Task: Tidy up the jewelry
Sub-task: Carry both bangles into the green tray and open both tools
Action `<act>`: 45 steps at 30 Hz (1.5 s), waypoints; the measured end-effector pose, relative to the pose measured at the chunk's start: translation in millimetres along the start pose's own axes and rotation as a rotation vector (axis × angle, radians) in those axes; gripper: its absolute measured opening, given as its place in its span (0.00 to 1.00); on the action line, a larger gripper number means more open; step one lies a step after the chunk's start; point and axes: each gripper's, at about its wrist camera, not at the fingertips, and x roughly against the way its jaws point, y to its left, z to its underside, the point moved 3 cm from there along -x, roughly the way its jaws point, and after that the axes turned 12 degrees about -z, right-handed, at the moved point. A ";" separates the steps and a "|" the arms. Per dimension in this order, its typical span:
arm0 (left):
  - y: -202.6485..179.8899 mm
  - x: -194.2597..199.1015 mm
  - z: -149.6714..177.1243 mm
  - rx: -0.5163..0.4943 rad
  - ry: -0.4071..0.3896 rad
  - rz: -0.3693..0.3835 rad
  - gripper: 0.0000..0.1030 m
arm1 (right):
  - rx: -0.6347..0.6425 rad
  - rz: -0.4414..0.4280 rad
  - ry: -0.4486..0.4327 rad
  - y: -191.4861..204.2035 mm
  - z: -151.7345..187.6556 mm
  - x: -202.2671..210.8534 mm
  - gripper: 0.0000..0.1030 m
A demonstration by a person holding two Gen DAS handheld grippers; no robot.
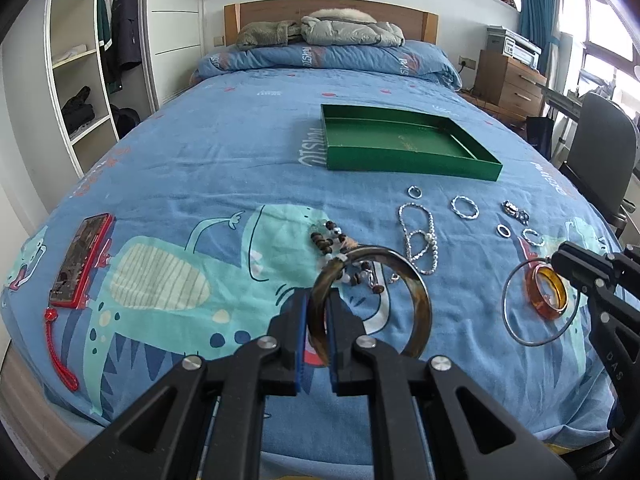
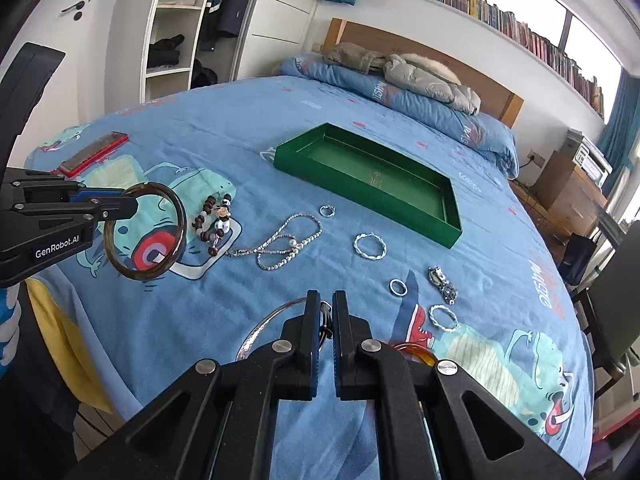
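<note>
The left gripper (image 1: 319, 312) pinches a dark bangle (image 1: 416, 300) above the bed (image 1: 200, 152). The right gripper (image 2: 326, 312) pinches a thin wire hoop (image 1: 510, 312) near the amber bangle (image 1: 548, 292). The green tray (image 1: 400, 160) lies farther off.

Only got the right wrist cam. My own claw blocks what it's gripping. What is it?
Observer: The right claw is shut on a thin wire hoop. The left wrist view shows the whole loop hanging below the tip.
Operator: And the amber bit peeking out under my fingers?
Observer: That's an amber bangle. It sits inside the hoop's outline, right up at the claw tip. I can't tell whether it's gripped too.
Operator: Anything by the phone I'm missing?
Observer: A red cord trails from the phone toward the near bed edge.
</note>
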 end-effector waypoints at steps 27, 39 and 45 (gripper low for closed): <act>-76.1 -160.8 -190.5 0.051 -0.005 0.072 0.08 | 0.030 0.138 -0.112 -138.7 -152.2 -132.5 0.05; -98.1 -208.2 -194.6 0.026 0.057 0.055 0.08 | -0.027 0.103 -0.070 -150.3 -139.7 -184.5 0.05; -105.6 -227.9 -187.6 0.002 0.102 0.045 0.08 | -0.136 0.063 0.002 -174.1 -117.9 -206.2 0.05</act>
